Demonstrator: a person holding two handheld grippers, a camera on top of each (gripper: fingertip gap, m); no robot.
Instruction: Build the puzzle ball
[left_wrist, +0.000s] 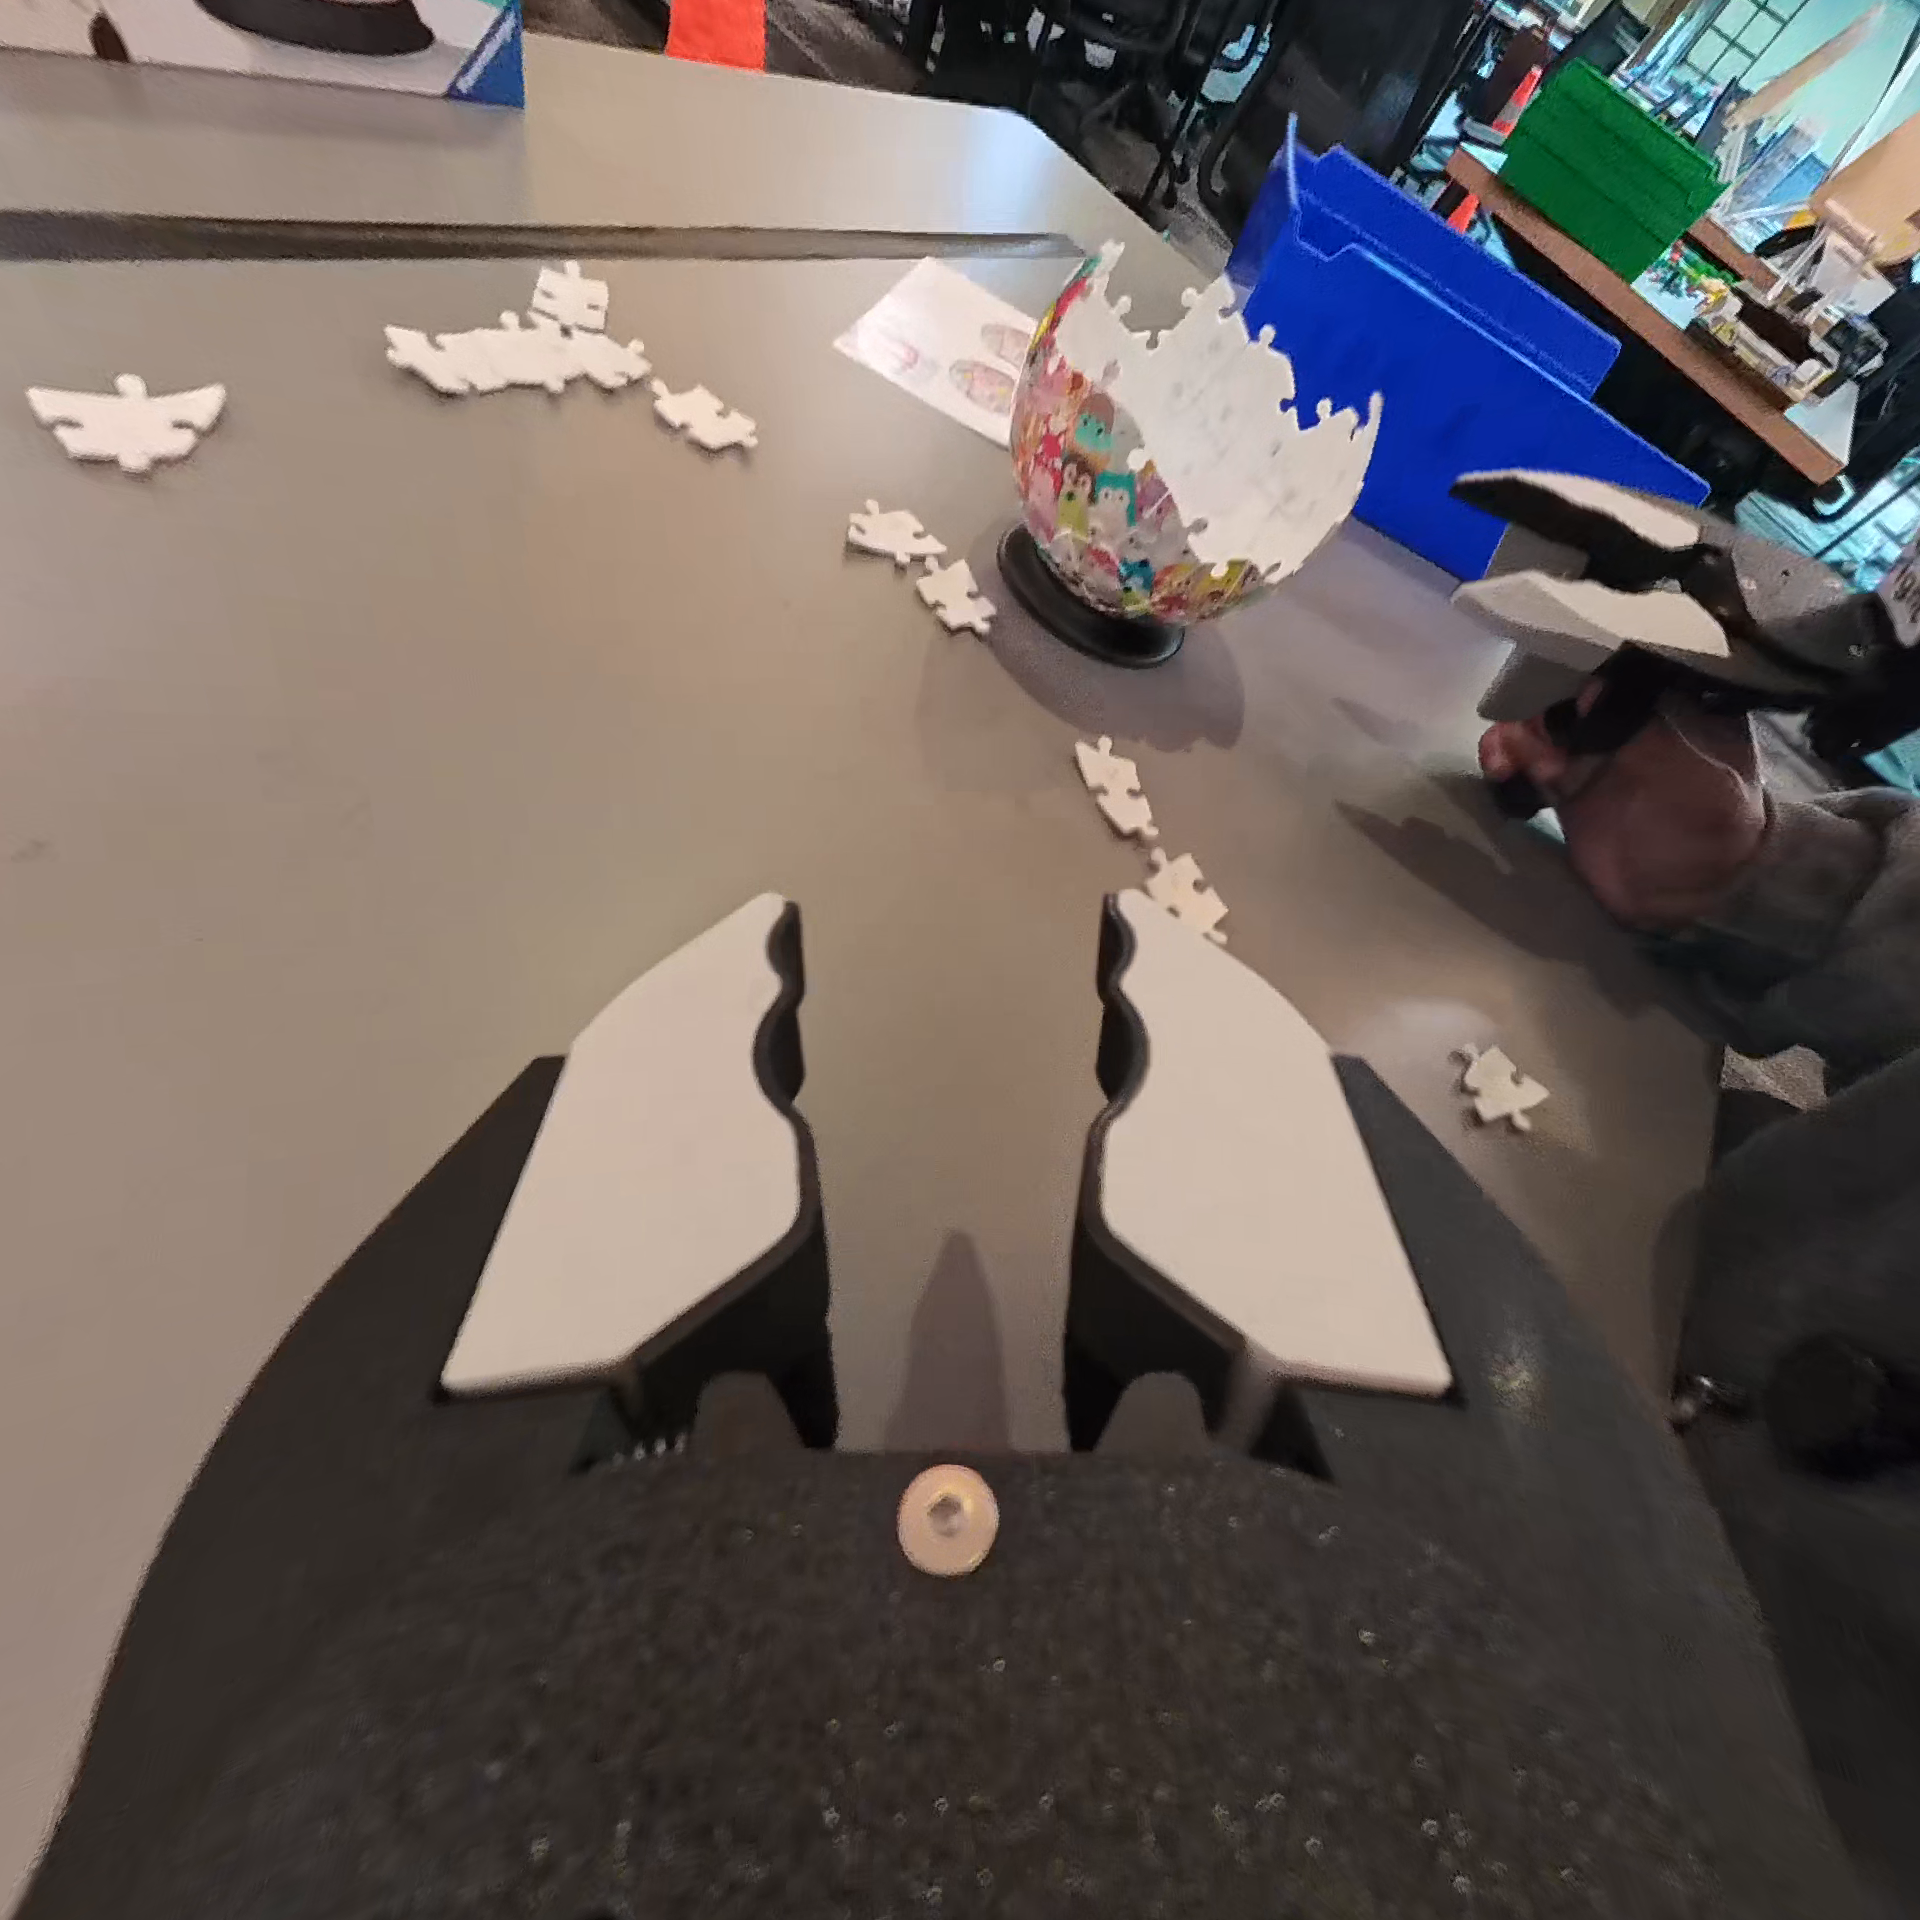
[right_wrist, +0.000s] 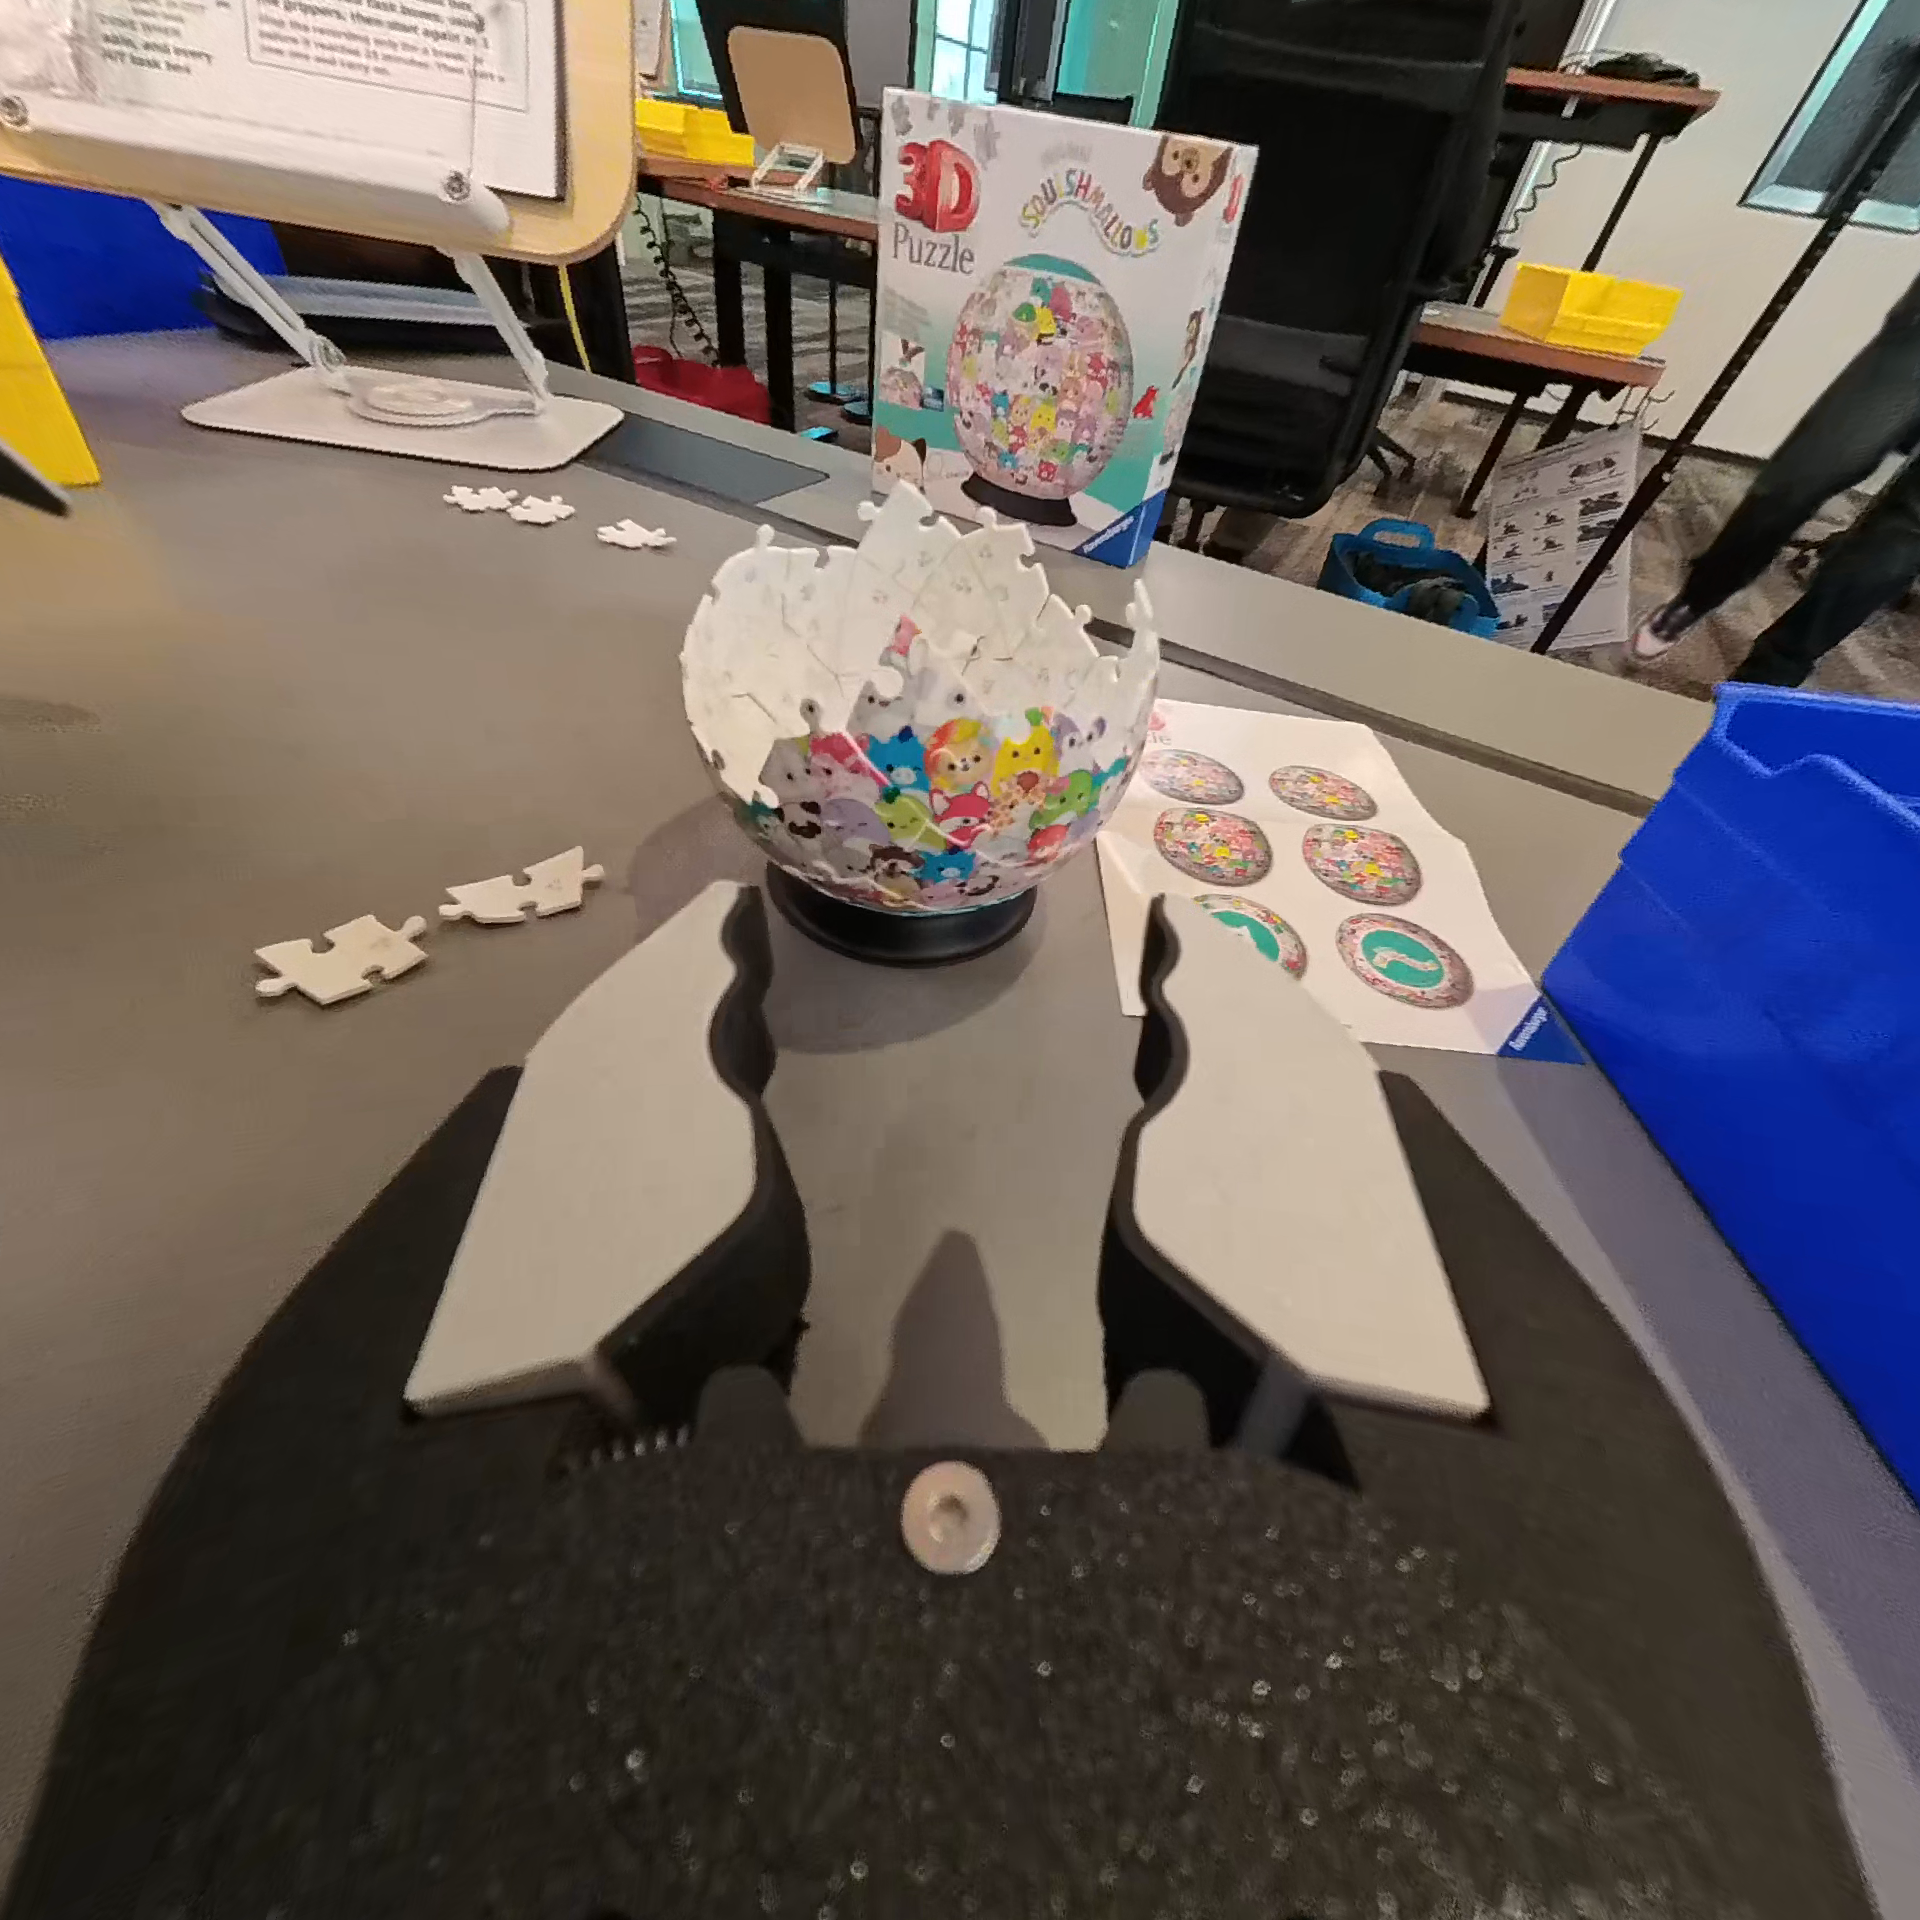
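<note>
two low wrist views, shared puzzle ball (left_wrist: 1174, 468)

Left gripper (left_wrist: 951, 914) and right gripper (right_wrist: 951, 914) both empty, jaws apart.

Multicoloured cartoon-patterned puzzle ball (right_wrist: 940, 790) with white inside, on black stand (right_wrist: 902, 925); white loose pieces (right_wrist: 343, 954) beside it, blue bin (right_wrist: 1766, 997).

A workroom or lab-like office — a long grey table (right_wrist: 260, 727) with a clamped document stand (right_wrist: 312, 156), blue bins (left_wrist: 1455, 343) and yellow bins (right_wrist: 1590, 301), more desks (left_wrist: 1662, 301) crowded with gear, rolling chairs (right_wrist: 1330, 260) on carpet behind.
</note>
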